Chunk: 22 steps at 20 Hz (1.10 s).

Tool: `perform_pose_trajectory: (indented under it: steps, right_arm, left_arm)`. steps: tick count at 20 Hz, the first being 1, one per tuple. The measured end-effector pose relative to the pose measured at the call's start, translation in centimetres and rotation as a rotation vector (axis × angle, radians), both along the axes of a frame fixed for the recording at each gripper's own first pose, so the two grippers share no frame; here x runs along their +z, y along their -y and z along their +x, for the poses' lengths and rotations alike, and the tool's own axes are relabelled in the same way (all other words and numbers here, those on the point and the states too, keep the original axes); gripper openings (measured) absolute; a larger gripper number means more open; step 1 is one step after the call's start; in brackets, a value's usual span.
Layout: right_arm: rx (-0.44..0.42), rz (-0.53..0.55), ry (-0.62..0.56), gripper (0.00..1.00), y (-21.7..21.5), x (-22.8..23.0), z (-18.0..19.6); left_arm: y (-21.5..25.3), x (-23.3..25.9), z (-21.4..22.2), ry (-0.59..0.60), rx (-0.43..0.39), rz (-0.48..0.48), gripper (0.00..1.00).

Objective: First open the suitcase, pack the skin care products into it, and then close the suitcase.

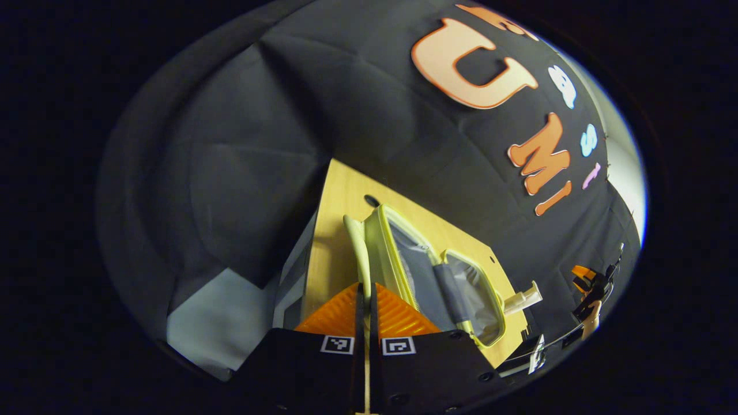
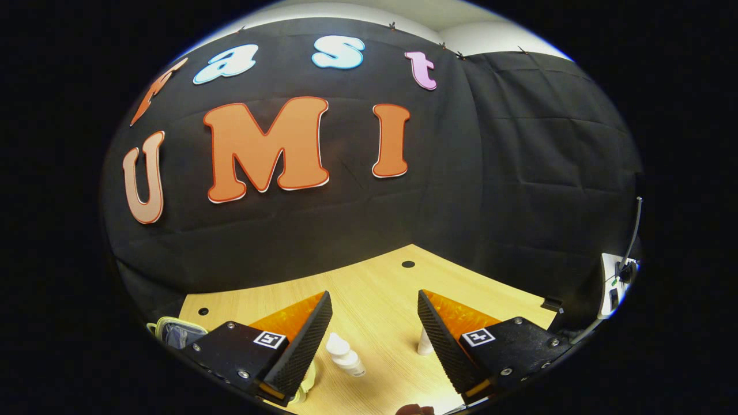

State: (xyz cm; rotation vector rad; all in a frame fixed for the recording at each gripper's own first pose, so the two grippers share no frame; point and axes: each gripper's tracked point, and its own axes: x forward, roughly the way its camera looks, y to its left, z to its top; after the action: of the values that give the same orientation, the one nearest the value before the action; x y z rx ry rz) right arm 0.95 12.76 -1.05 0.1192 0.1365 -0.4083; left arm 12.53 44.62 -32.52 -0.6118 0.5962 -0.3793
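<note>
Both tools sat at the bottom of their own views. At the bottom centre of the left gripper view, the left tool (image 1: 365, 300) was closed: its two fingers met along a thin seam. Whether anything thin was caught between them could not be told. Its tip lay right at the pale yellow-green rim of the open suitcase (image 1: 438, 276). From there the suitcase stretched toward the lower right of the frame, showing a grey lining and a zip along its edge, and it lay on the light wooden surface (image 1: 334, 230). Just past the far end of the suitcase, at the right of that frame, a white skin care bottle (image 1: 523, 300) lay on its side on the surface.

At the bottom of the right gripper view, the right tool (image 2: 373, 323) stood wide open with nothing between its fingers. In the gap between them, low in the frame, a small white bottle (image 2: 345, 354) stood on the surface (image 2: 375, 288). Another white bottle (image 2: 425, 343) showed just beside the right-hand finger, partly hidden by it. A corner of the suitcase (image 2: 176, 333) showed at the lower left of that frame, well apart from the bottles. Farther back the surface ended against the black cloth wall (image 2: 519, 173).
</note>
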Motion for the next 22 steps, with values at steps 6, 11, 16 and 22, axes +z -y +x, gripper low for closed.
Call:
perform_pose_trajectory:
  steps: [6, 11, 16, 22]
  right_arm:
    - [0.013, -0.016, -0.02, 0.95, 1.3, -1.1, 0.0]
    - [0.081, -0.019, -0.026, 0.95, 3.4, -1.4, 1.4]
    - [0.157, -0.037, -0.052, 0.95, 6.3, -2.5, 2.8]
    - [0.28, -0.098, -0.057, 0.95, 8.7, -3.9, 4.4]
  left_arm:
    - [0.4, -4.4, 0.1, -0.076, 0.034, 0.063, 0.19]
    - [-2.8, -3.3, -1.3, -0.098, 0.185, 0.329, 0.62]
    - [0.2, 9.5, -4.6, 0.126, 0.403, 0.522, 0.96]
    - [19.1, 21.4, -7.0, 0.408, 0.443, 0.616, 0.95]
